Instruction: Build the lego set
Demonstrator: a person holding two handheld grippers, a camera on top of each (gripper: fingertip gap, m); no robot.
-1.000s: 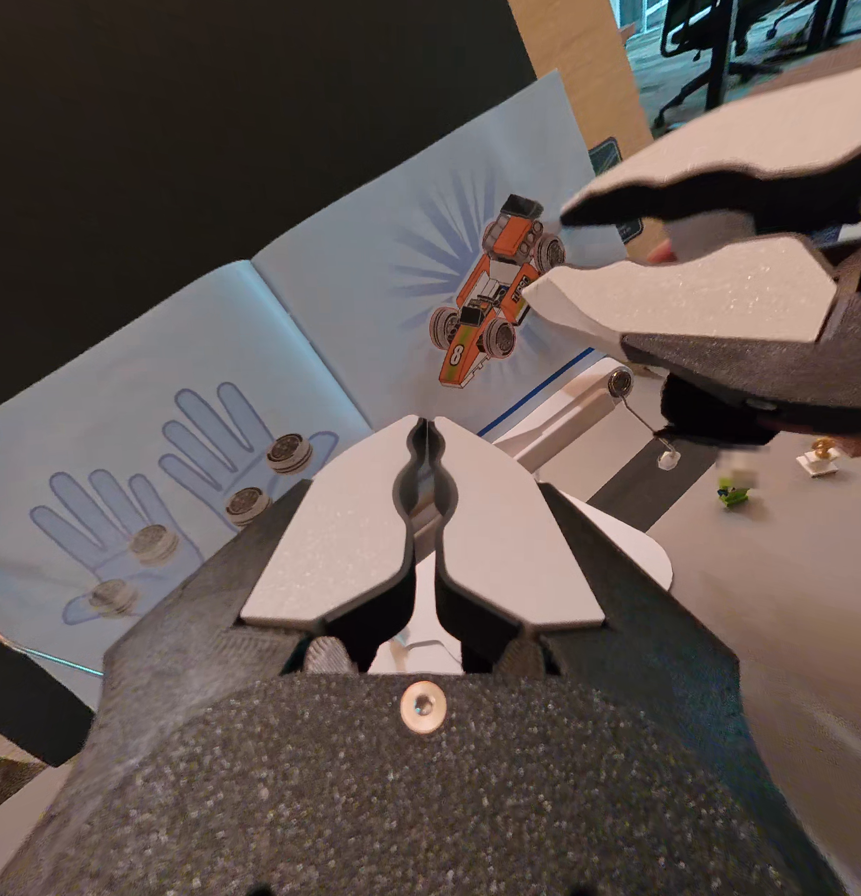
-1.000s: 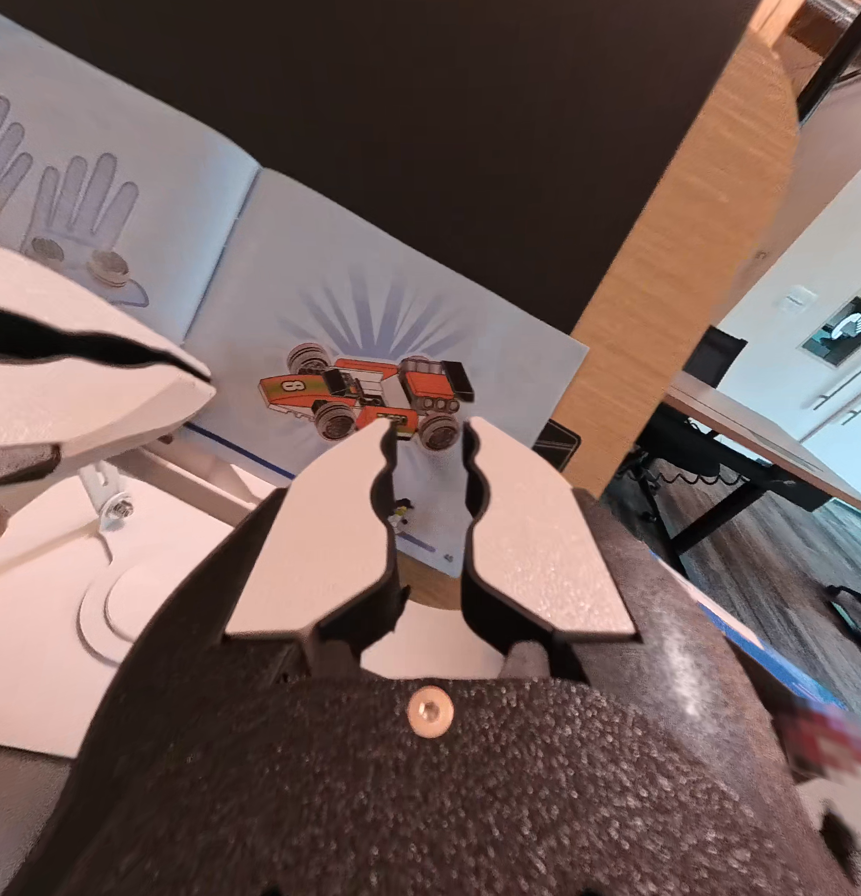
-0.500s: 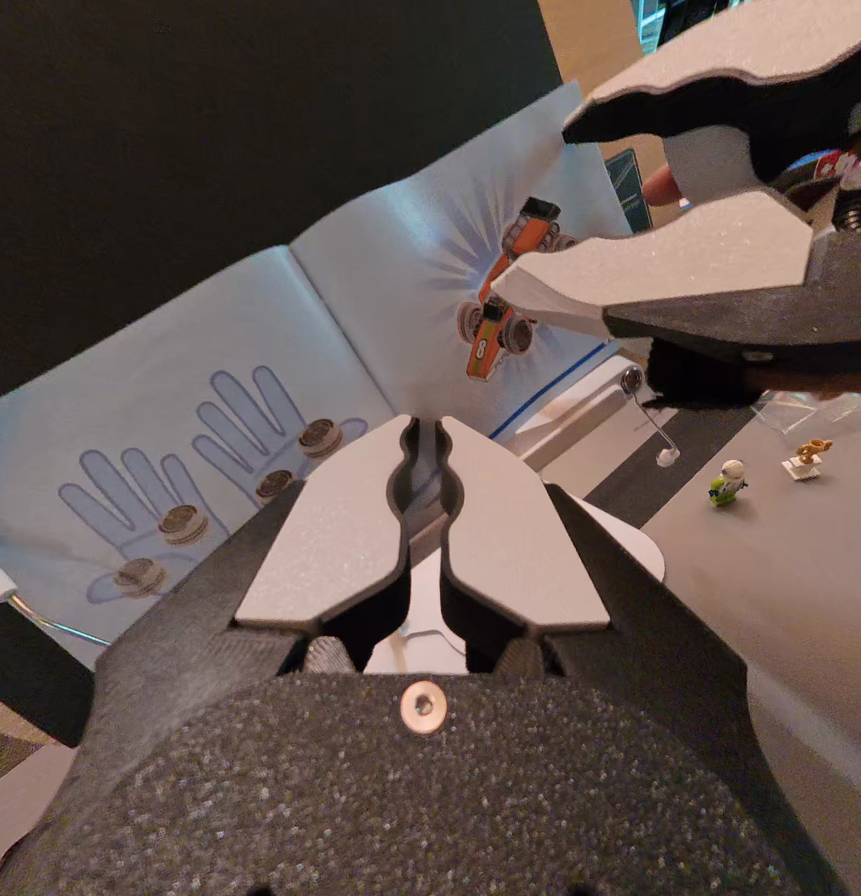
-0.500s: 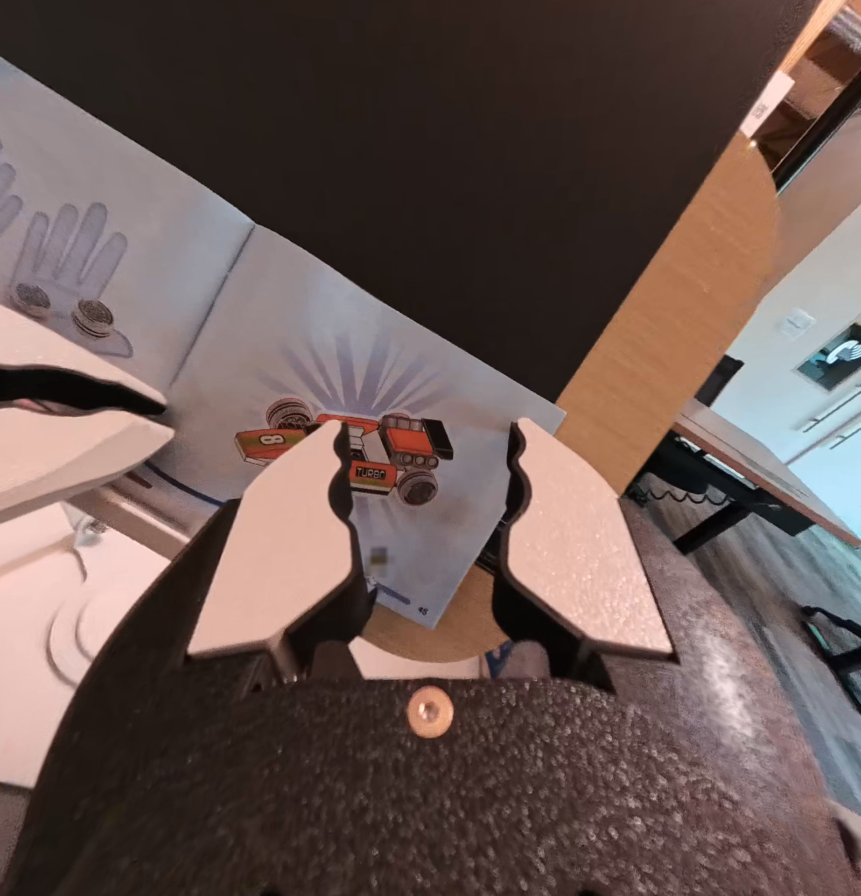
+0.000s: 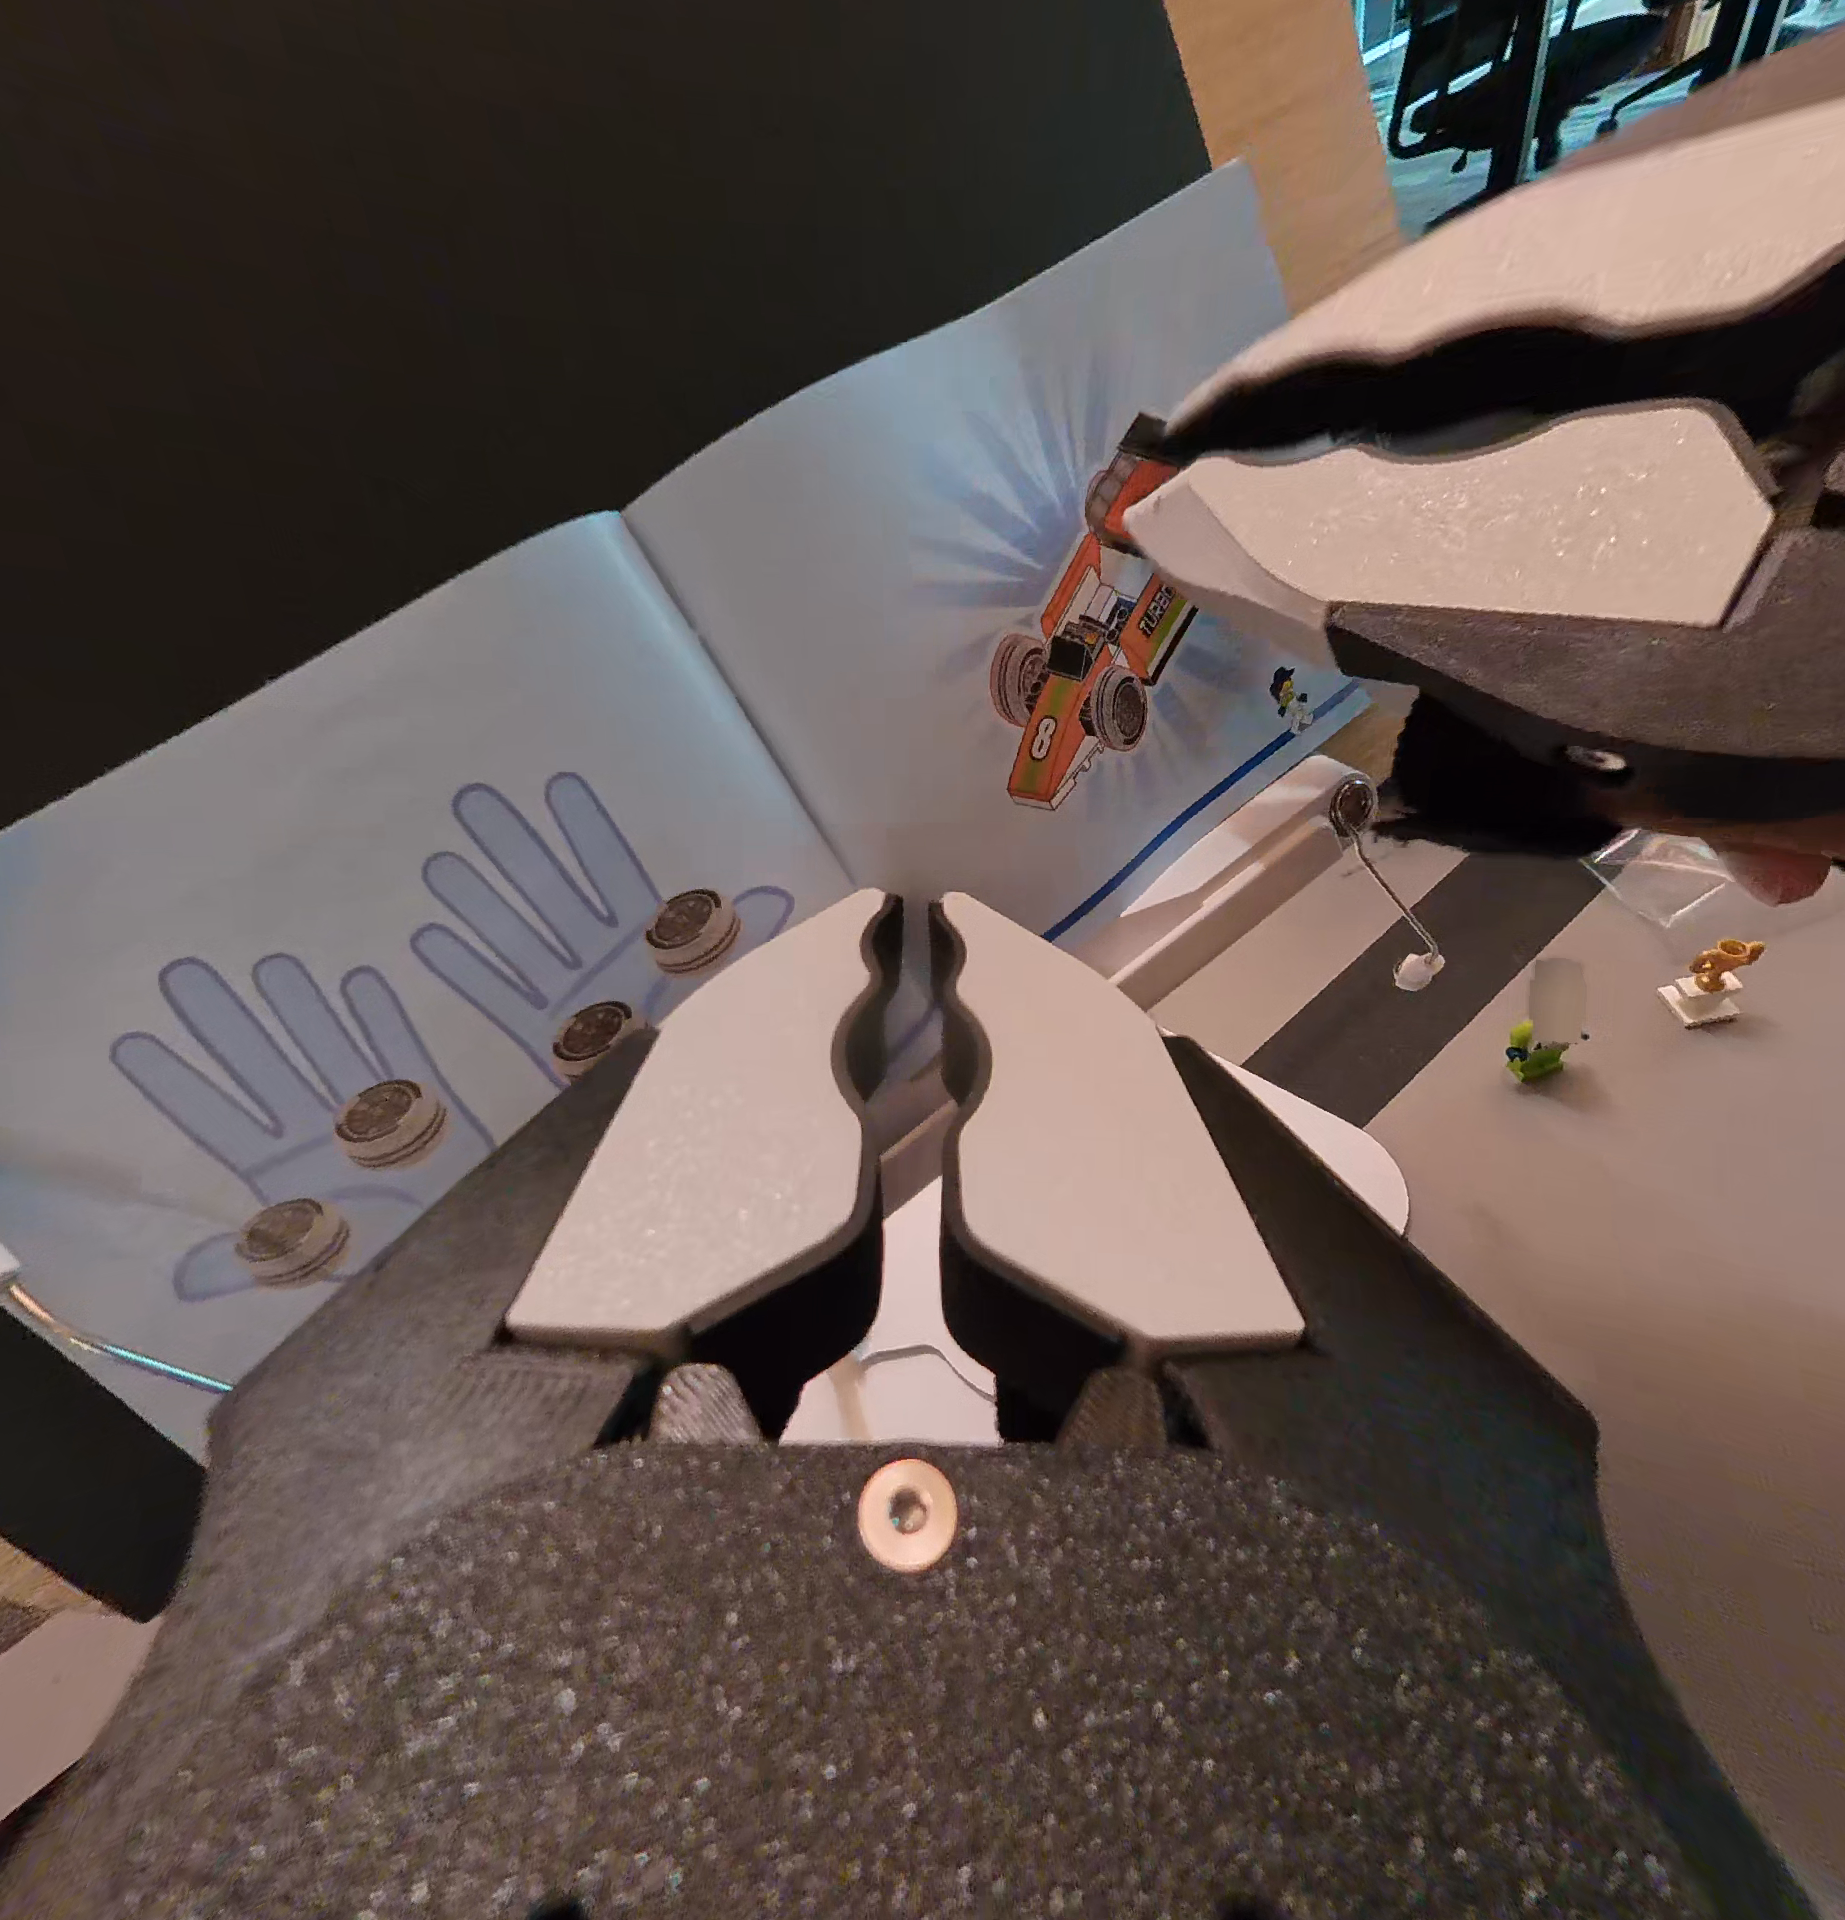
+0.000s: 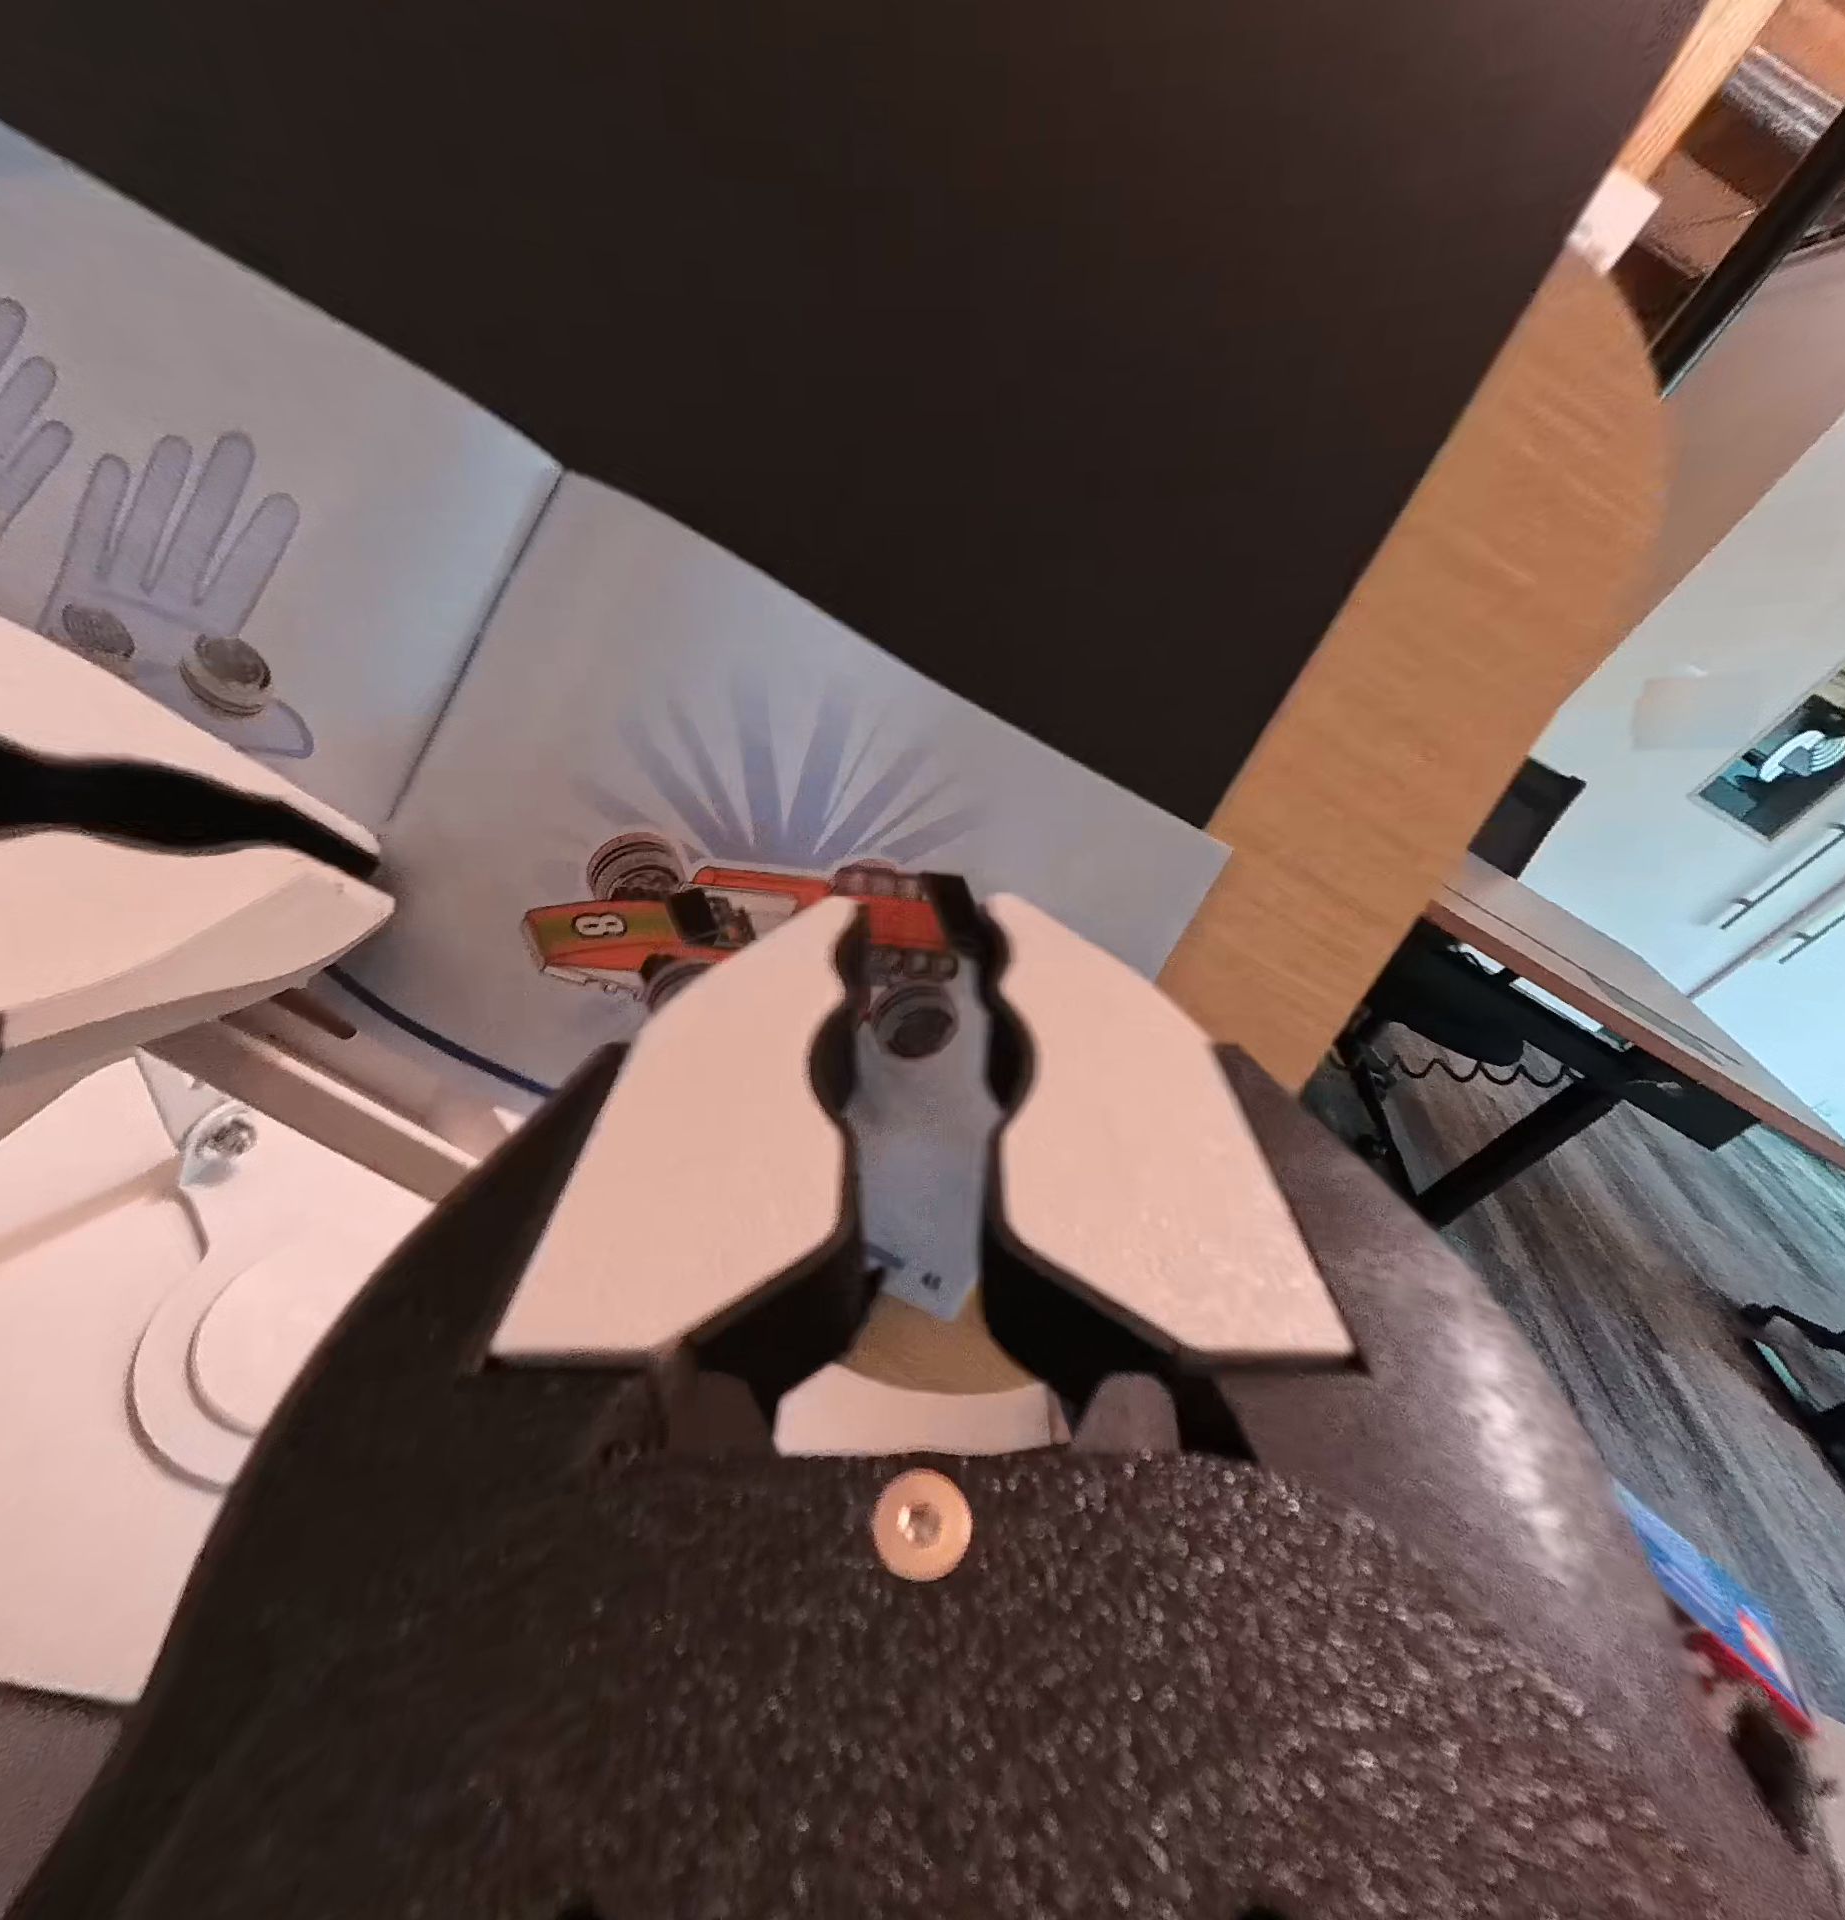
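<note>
An open light-blue instruction booklet (image 5: 845,665) stands on a white holder (image 5: 1344,1174); it also shows in the right wrist view (image 6: 689,665). Its right page pictures an orange race car, its left page two hand outlines. My left gripper (image 5: 916,909) is shut and empty, low in front of the booklet. My right gripper (image 6: 920,909) has its jaws a small gap apart and empty, pointing at the car picture. It hangs at the upper right of the left wrist view (image 5: 1146,473). A green minifigure (image 5: 1536,1060) and a gold trophy piece (image 5: 1718,971) stand on the grey table.
Several round metal discs (image 5: 390,1122) pin the booklet's left page. A thin wire arm (image 5: 1385,894) hangs from the holder. A clear plastic bag (image 5: 1666,883) lies beyond the trophy. A blue box (image 6: 1707,1621) sits at the table's right edge. Desks and chairs stand beyond. The gold trophy piece (image 5: 1718,971) sits 25 cm or so from the ends of my right fingers.
My right gripper opened wide half a second ago and has since narrowed to a small gap. It has come in front of the car picture. My left gripper has barely moved.
</note>
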